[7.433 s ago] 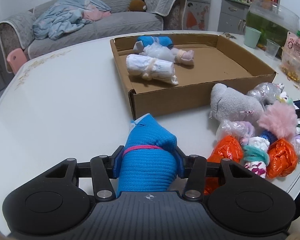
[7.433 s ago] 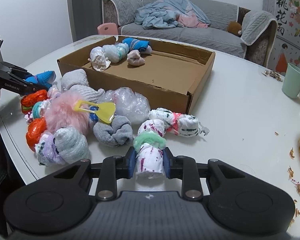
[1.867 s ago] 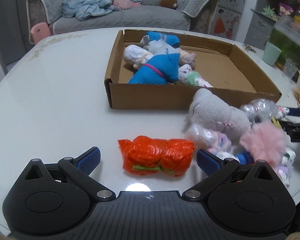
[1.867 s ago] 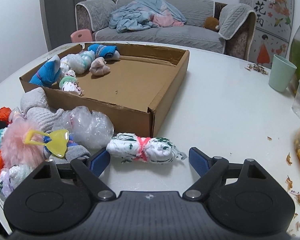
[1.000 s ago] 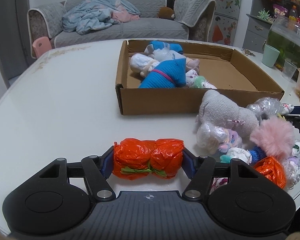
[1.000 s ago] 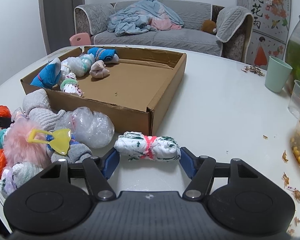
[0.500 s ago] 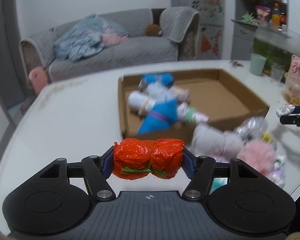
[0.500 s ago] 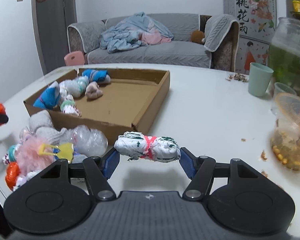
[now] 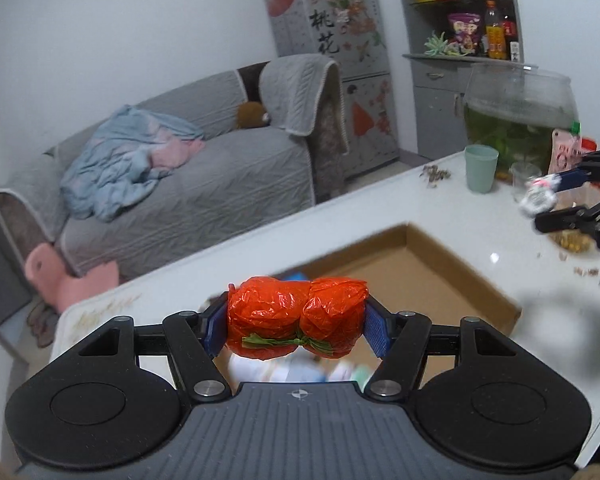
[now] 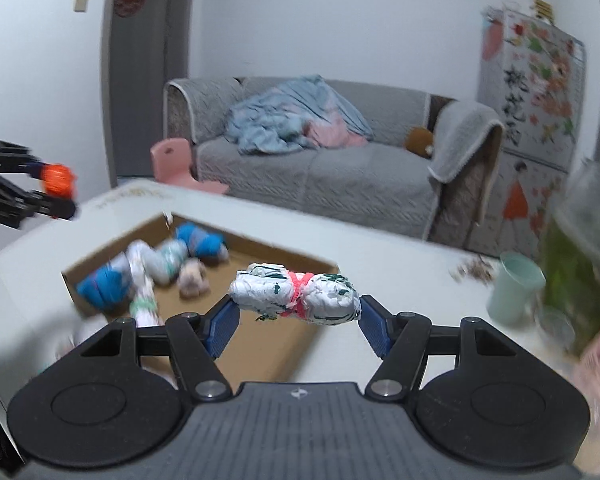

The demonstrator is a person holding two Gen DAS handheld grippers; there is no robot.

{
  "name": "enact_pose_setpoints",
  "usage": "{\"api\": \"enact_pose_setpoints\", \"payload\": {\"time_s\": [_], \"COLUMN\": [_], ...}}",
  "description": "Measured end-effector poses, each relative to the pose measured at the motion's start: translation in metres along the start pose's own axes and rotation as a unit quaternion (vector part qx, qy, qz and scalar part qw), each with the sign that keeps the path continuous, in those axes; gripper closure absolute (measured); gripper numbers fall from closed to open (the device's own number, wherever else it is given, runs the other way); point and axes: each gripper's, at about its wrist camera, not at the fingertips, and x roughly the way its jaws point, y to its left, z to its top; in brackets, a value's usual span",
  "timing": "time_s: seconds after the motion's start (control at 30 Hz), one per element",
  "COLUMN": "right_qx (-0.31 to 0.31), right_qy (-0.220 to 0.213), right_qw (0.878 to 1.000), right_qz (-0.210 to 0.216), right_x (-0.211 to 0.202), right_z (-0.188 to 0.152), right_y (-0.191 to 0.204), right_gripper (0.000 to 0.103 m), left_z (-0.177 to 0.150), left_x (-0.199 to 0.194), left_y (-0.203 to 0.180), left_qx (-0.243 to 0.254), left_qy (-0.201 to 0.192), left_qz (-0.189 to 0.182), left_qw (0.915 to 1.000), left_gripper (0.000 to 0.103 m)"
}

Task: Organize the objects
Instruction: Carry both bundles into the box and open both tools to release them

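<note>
gripping state, left: the left gripper (image 9: 297, 327) was clenched on the orange bundle (image 9: 297, 323), its blue pads (image 9: 374, 330) pressed against the bundle's two ends.
gripping state, right: the right gripper (image 10: 296, 322) was clenched on the white bundle (image 10: 295, 299), held crosswise between its blue pads (image 10: 222, 327).
orange bundle: a crinkled plastic roll tied at the middle with a green band, lifted above the near left part of the cardboard box (image 9: 456, 276).
white bundle: a white roll with dark green marks and a pink band around its middle, lifted above the near right edge of the cardboard box (image 10: 268, 344).
cardboard box: a shallow open tray lying on the white table (image 10: 380, 264); motion blur softened its edges in both views.
contents of the box: a blue sock roll (image 10: 107, 287), a blue-and-white roll (image 10: 202, 245), a pale roll (image 10: 162, 263), a small beige roll (image 10: 192, 280) and a green-banded roll (image 10: 144, 308) lay clustered in the left half of the box, seen from the right wrist.
right of the box: a green cup (image 10: 514, 292) stood on the table, with a glass jar (image 9: 518, 108) of green plants beyond it.
beyond the box: a grey sofa (image 9: 204, 184) carried a heap of blue cloth (image 9: 116, 168).
cross views: each gripper appeared at the edge of the other's view, at the far side from the box, with its bundle in its grip.
</note>
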Motion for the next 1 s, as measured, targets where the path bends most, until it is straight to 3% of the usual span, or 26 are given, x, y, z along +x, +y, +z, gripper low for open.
{"api": "enact_pose_setpoints", "payload": {"time_s": [0.17,0.33,0.63,1.0], "right_qx": [-0.022,-0.042,-0.103,-0.165], "right_qy": [0.006,0.019,0.091,0.168], "right_qw": [1.000,0.998,0.988,0.969], "right_qz": [0.018,0.045,0.064,0.073], "right_x": [0.032,0.067,0.138,0.191], "right_z": [0.030,0.046,0.040,0.024], "right_y": [-0.001,0.000,0.002,0.013], "right_gripper": [0.041,0.041,0.041,0.041], "left_z": [0.043,0.060,0.035,0.007], "left_x": [0.043,0.096,0.190,0.239], "left_y": [-0.004,-0.011,-0.023,-0.018], "left_qx": [0.001,0.013,0.054,0.043], "left_qy": [0.011,0.032,0.097,0.143], "left_qz": [-0.024,-0.038,-0.060,-0.106], "left_qw": [0.9997,0.9987,0.9920,0.9832], "left_gripper": [0.032,0.032,0.033,0.032]}}
